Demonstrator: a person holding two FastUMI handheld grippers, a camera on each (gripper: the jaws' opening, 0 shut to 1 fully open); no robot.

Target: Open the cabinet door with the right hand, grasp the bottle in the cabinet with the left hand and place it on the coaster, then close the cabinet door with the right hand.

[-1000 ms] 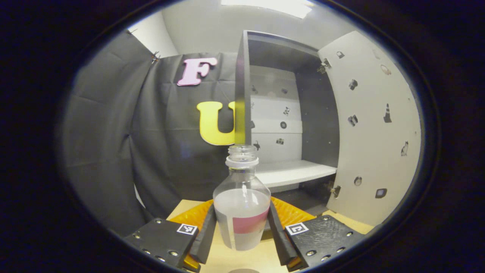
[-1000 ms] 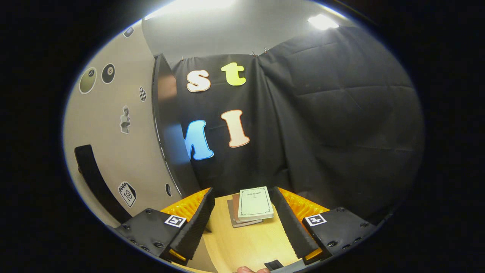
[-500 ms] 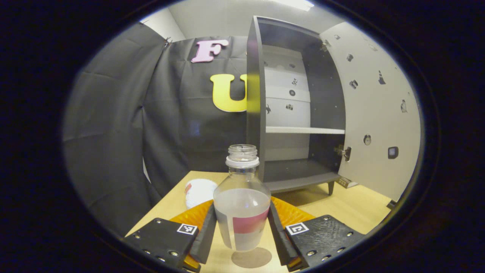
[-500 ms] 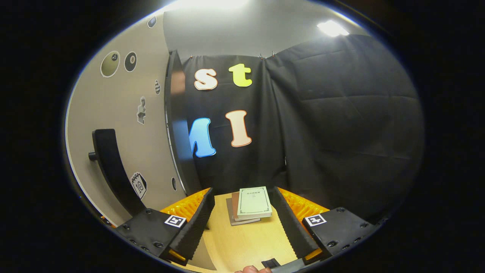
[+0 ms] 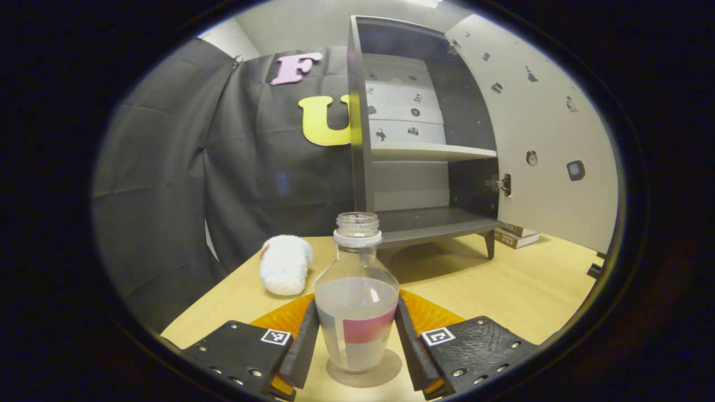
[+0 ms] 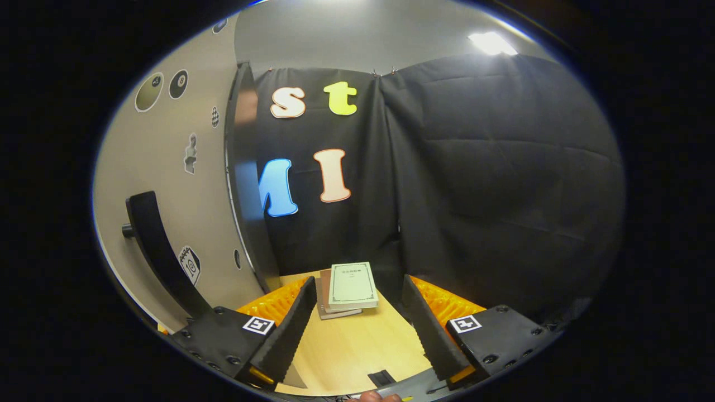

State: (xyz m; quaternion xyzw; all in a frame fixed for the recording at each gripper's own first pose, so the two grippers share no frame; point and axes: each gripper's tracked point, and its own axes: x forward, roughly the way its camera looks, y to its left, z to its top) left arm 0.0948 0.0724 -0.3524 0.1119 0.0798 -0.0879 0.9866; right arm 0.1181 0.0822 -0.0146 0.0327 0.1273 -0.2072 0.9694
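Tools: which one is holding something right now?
The left tool: its fingers press both sides of the bottle, which is over the coaster. The right tool is open, with bare table between its fingers.

Booth bkgd: black cloth wall hangs in folds on both sides, w/ pale grey wall and ceiling above; ceiling light on at upper right in right gripper view. Light wood tabletop carries a stack of books near the cloth and a white fluffy item at left.
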